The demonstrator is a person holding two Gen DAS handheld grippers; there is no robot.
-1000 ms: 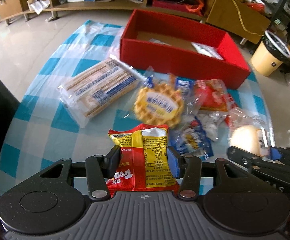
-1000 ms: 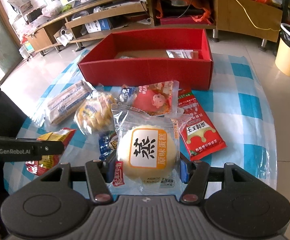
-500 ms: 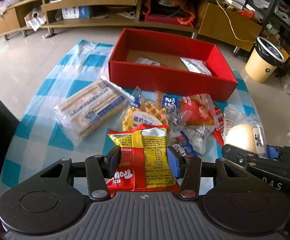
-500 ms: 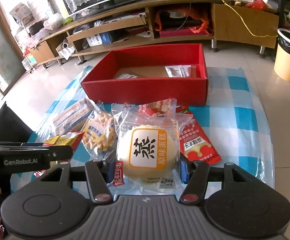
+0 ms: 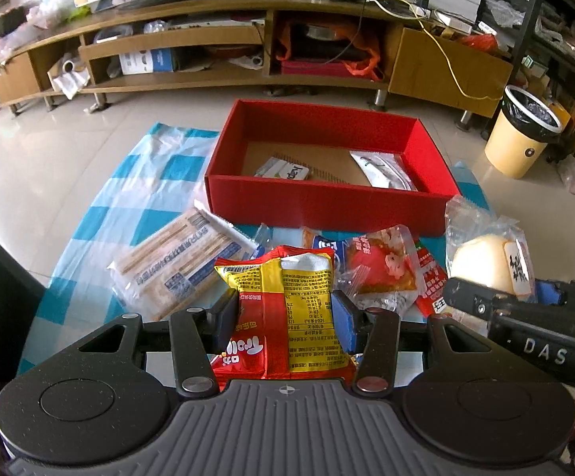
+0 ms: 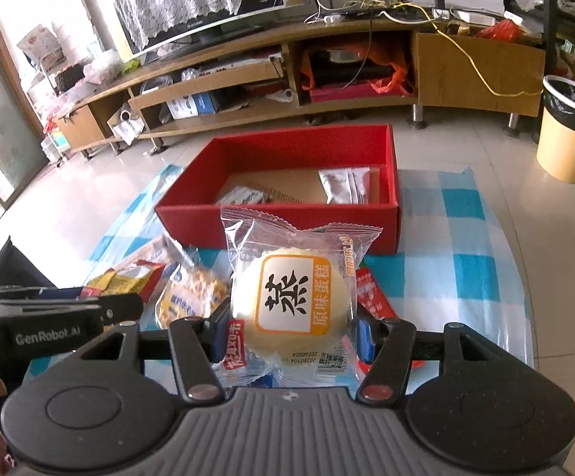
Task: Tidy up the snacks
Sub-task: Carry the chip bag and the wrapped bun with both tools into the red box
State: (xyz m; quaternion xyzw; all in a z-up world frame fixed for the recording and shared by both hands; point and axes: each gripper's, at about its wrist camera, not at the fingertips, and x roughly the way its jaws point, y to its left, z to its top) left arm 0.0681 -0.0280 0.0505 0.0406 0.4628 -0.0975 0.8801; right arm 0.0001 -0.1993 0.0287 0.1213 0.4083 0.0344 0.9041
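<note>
My left gripper [image 5: 285, 317] is shut on a red and yellow snack bag [image 5: 287, 309], held up above the table. My right gripper [image 6: 291, 327] is shut on a clear-wrapped steamed cake [image 6: 291, 301] with an orange label; that cake [image 5: 489, 263] also shows at the right of the left wrist view. Beyond both stands the open red box [image 5: 327, 202] with two flat packets on its cardboard floor, seen again as the red box [image 6: 279, 222] in the right wrist view. The left gripper's body [image 6: 53, 319] crosses the lower left of the right wrist view.
On the blue-checked cloth [image 5: 156, 174] lie a long biscuit pack [image 5: 180, 265], a waffle pack [image 6: 190, 297], a clear packet with a red snack [image 5: 378, 273] and a red sachet [image 6: 370, 293]. A yellow bin [image 5: 521, 135] stands on the floor right; a wooden TV bench [image 5: 247, 39] runs behind.
Both grippers have risen with their snacks and tipped up, so the red box and the room behind show more. The waffle pack is now hidden behind the snack bag in the left view.
</note>
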